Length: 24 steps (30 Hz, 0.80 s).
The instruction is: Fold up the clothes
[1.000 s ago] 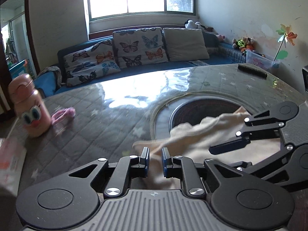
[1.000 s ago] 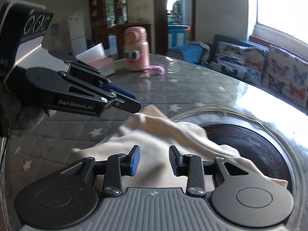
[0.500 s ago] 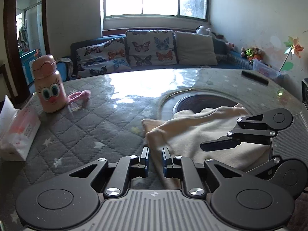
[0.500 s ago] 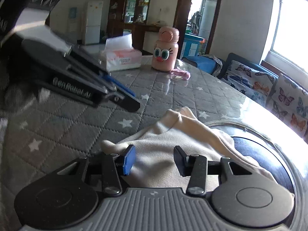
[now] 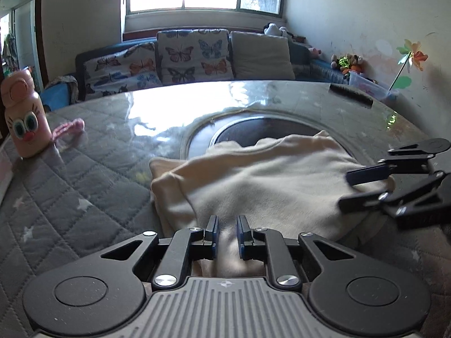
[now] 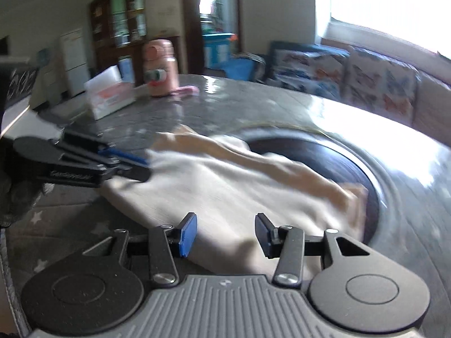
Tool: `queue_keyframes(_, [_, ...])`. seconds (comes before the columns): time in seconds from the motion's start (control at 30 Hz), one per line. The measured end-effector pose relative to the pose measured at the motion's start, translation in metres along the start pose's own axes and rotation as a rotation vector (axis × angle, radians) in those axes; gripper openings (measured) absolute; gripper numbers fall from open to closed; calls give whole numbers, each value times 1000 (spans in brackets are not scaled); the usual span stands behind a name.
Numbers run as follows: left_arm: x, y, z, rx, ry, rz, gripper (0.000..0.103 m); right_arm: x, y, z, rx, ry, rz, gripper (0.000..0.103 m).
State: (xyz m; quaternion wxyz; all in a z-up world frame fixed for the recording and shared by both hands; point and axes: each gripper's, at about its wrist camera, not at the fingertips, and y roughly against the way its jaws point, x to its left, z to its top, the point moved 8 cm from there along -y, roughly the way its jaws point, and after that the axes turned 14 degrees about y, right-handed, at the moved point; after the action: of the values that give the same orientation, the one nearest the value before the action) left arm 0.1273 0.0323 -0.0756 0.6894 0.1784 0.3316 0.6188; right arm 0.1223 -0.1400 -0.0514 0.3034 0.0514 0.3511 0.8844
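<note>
A cream garment (image 5: 270,183) lies bunched on the round table, partly over the dark centre disc (image 5: 253,132). My left gripper (image 5: 227,221) is shut on a fold of the cream cloth at its near edge. My right gripper (image 6: 224,225) is open, with the garment (image 6: 225,186) lying between and beyond its fingers. The right gripper also shows at the right of the left wrist view (image 5: 349,191), over the garment's right edge. The left gripper shows at the left of the right wrist view (image 6: 142,166), at the garment's left edge.
A pink cartoon bottle (image 5: 24,118) and a pink band (image 5: 70,128) stand at the table's left. A tissue box (image 6: 110,97) is near the bottle. A dark remote (image 5: 351,95) lies at the far right. A sofa with butterfly cushions (image 5: 183,56) is behind the table.
My right gripper's fingers have spread wider and the view swung right. The garment has been pulled flatter and wider across the table. My left gripper stays shut on the cloth.
</note>
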Motion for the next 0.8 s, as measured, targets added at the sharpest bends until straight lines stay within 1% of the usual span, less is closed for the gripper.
queue_keyframes(0.1, [2, 0, 1, 2, 8, -3, 16, -20, 5, -18, 23, -66, -15, 46])
queue_keyframes(0.2, [2, 2, 7, -7, 4, 4, 17, -32, 11, -23, 23, -92, -22, 46])
queue_keyframes(0.3, [4, 0, 16, -16, 5, 15, 17, -39, 10, -15, 9, -86, -36, 46])
queue_keyframes(0.43, [6, -9, 26, -18, 2, 34, 17, -48, -5, 1, -11, -85, -41, 46])
queue_keyframes(0.5, [9, -17, 28, -13, -14, 55, 17, -52, -13, 6, -15, -92, -37, 46])
queue_keyframes(0.57, [13, -24, 28, -3, -18, 76, 17, -58, -24, 8, -4, -111, -37, 46])
queue_keyframes(0.7, [17, -27, 38, -12, -4, 70, 16, -68, -37, 3, 34, -145, -52, 46])
queue_keyframes(0.8, [11, -28, 47, -24, -12, 50, 16, -69, -35, 11, 10, -147, -42, 46])
